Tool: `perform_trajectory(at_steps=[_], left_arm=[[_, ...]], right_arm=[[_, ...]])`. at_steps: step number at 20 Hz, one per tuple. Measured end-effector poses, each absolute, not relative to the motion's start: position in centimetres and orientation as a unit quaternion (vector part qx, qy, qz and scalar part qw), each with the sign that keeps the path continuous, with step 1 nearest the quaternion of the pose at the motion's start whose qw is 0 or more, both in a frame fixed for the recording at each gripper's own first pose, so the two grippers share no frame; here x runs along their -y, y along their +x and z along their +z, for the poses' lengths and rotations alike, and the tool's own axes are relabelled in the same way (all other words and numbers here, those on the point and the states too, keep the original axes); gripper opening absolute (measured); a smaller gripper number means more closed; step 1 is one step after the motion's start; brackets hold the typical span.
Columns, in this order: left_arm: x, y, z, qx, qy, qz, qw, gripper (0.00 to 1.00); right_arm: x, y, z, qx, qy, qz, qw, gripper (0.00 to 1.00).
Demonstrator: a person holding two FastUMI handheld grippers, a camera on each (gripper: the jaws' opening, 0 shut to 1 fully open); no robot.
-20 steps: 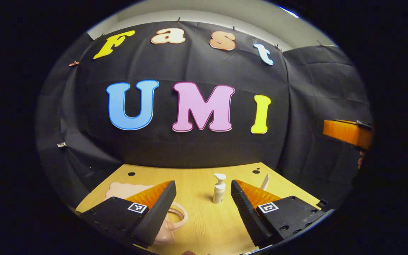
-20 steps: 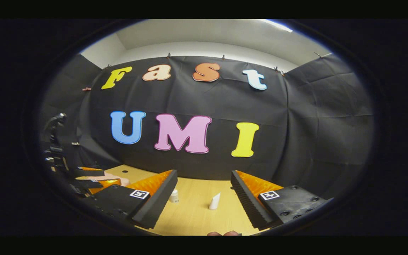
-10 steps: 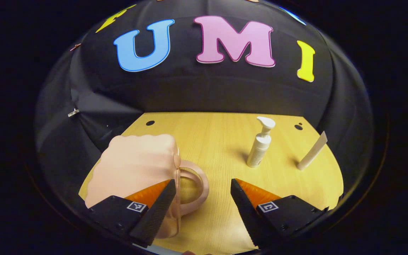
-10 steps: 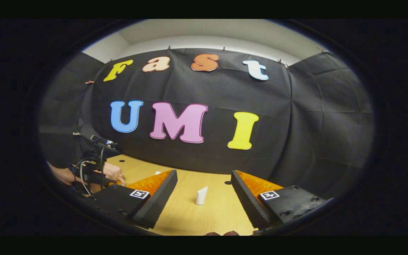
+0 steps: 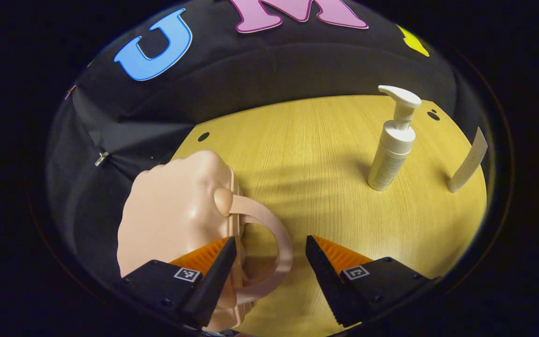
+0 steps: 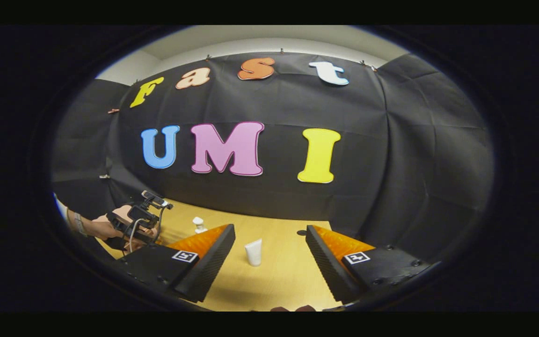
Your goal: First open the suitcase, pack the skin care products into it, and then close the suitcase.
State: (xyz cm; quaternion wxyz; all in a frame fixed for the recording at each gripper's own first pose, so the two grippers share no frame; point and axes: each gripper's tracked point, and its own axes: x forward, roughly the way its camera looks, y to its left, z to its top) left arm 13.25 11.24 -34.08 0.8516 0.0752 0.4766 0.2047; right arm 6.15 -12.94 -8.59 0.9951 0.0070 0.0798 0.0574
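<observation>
In the left gripper view, our left gripper (image 5: pixel 269 267) sits at the bottom of the frame with its black-and-orange fingers spread wide and nothing between them but air. Half a second ago the camera looked further out; now it has tipped down and moved in, so the small peach-pink plastic suitcase (image 5: pixel 176 220) has grown and fills the lower left. Its rounded loop handle (image 5: pixel 269 243) now lies between the two fingers, close against the left one, though we cannot tell whether they touch. The case looks closed. On the pale wooden table (image 5: pixel 307 154), the white pump bottle (image 5: pixel 393 140) stands upright at the upper right, and the white squeeze tube (image 5: pixel 468 164) stands near the right edge, both well apart from the suitcase.

In the right gripper view, our right gripper (image 6: pixel 269 262) is likewise spread and empty at the bottom. The white tube (image 6: pixel 253 252) stands between the fingers, farther off, and has drifted slightly leftward and nearer since the earlier frames. At the lower left, a hand (image 6: pixel 105 227) holds the other gripper down by the table, with the pump bottle (image 6: pixel 198 224) just beyond it.

We judge that the opening step is only starting: the left gripper is lining up on the handle, and no product is packed yet.
</observation>
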Motion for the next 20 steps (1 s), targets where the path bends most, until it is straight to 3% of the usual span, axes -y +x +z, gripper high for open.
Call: perform_trajectory(at_steps=[3,5,7,11,13,17,20], left_arm=[[-10.7,13.5,-36.4,-0.496,0.044,0.183,0.848,0.41],[-10.7,13.7,-36.2,-0.491,0.030,0.177,0.852,0.17],[-10.0,13.9,-33.8,-0.481,0.016,0.150,0.863,0.10],[-10.1,12.9,-26.8,-0.459,-0.012,0.102,0.882,0.10],[-12.7,11.6,-19.6,-0.427,-0.011,0.087,0.900,0.10],[-21.4,8.7,-9.5,-0.382,-0.063,0.098,0.917,0.10],[-32.2,5.8,-6.0,-0.368,-0.050,0.141,0.918,0.10]], right_arm=[[13.4,5.9,-9.4,-0.095,0.006,0.054,0.994,0.97],[13.4,5.7,-9.2,-0.099,0.007,0.050,0.994,0.97],[13.1,5.7,-8.9,-0.092,0.005,0.047,0.995,0.97],[11.3,5.8,-8.9,-0.094,0.000,0.048,0.994,0.97],[9.2,6.5,-8.3,-0.083,-0.005,0.050,0.995,0.97],[4.6,7.9,-7.4,-0.074,0.008,0.060,0.995,0.95],[0.6,8.9,-6.6,-0.071,0.023,0.078,0.994,0.97]])
